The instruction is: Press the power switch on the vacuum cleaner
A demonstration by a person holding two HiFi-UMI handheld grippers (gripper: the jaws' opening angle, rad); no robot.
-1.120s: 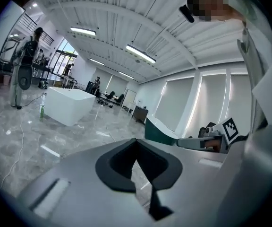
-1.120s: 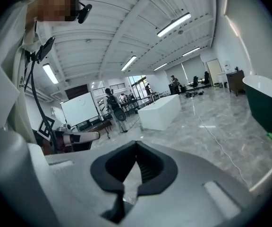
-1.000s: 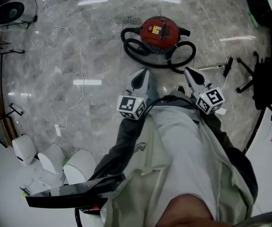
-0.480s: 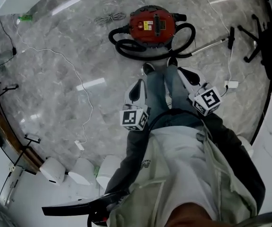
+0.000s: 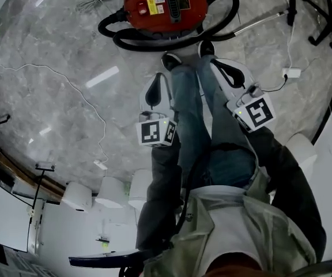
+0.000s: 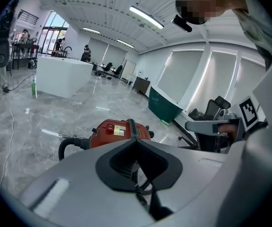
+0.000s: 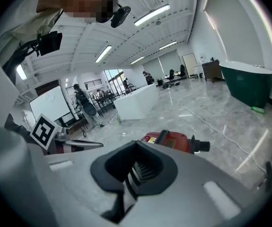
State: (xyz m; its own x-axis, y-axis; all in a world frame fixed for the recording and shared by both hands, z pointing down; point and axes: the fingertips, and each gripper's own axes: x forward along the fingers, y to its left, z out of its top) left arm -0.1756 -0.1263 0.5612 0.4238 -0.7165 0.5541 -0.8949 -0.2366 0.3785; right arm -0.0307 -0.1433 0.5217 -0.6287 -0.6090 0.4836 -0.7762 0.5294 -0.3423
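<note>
The red vacuum cleaner (image 5: 165, 3) sits on the marble floor at the top of the head view, with a black handle and a yellow label on top. Its black hose (image 5: 154, 40) loops around its near side. My left gripper (image 5: 159, 81) and right gripper (image 5: 219, 67) hang above the floor on either side of the person's legs, short of the vacuum and not touching it. Both are shut with nothing in them. The vacuum (image 6: 119, 130) shows past the left gripper (image 6: 135, 141). In the right gripper view the vacuum (image 7: 171, 141) lies beyond the right gripper (image 7: 137, 143).
The person's shoes (image 5: 172, 59) stand right at the hose. A metal wand (image 5: 264, 17) runs right from the vacuum. A white adapter (image 5: 291, 73) and cord lie beside it, a coiled cable (image 5: 100, 0) upper left. A chair base (image 5: 327, 10) is at right, white shells (image 5: 111, 192) lower left.
The person has walked up to the vacuum, which now fills the top of the head view. Both grippers have come nearer to it and stay shut.
</note>
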